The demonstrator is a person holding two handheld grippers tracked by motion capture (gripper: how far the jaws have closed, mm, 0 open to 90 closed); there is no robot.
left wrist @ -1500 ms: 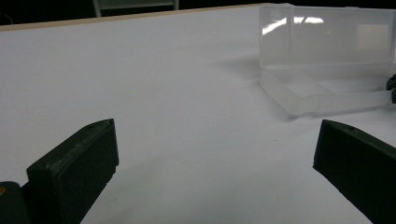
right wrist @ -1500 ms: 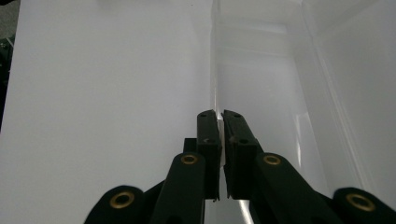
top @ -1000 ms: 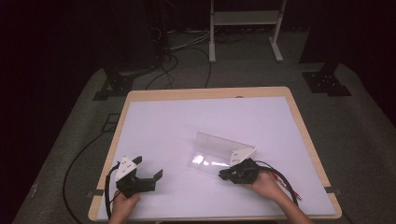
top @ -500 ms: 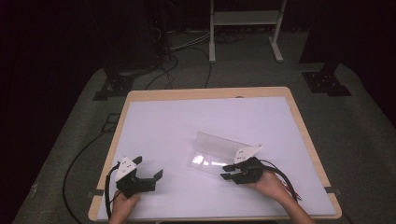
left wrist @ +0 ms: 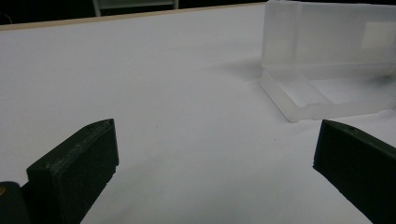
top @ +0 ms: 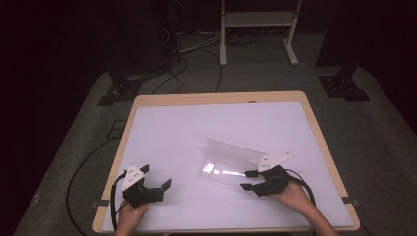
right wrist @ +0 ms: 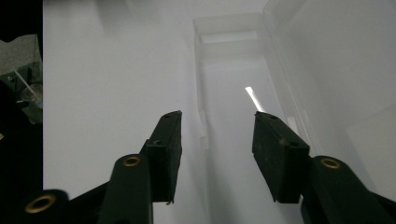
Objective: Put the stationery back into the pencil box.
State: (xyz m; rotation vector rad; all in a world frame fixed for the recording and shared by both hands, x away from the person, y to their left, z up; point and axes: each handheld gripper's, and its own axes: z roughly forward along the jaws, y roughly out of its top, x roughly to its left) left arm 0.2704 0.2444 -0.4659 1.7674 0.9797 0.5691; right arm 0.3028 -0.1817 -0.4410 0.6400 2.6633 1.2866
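Note:
A clear plastic box (top: 231, 162) lies near the middle of the white table (top: 196, 128), its lid standing open at the far side. My right gripper (top: 246, 180) sits just off the box's right end, pointing along it. In the right gripper view its jaws (right wrist: 217, 116) have just been opening and stand apart over the shallow tray (right wrist: 233, 93), pressing on nothing; the raised lid (right wrist: 336, 70) is to their right. My left gripper (top: 157, 176) rests at the near left, wide open and holding nothing (left wrist: 217, 135), with the box (left wrist: 327, 60) farther off.
The table has a wooden rim (top: 216, 98). Black cables (top: 78, 172) trail off its left side to the floor. A white metal stand (top: 255, 29) and dark equipment bases (top: 344, 83) sit on the floor beyond the far edge.
My right gripper has drawn back a little to the right, away from the box's end, and its jaws have spread apart. The left gripper and the box have stayed put.

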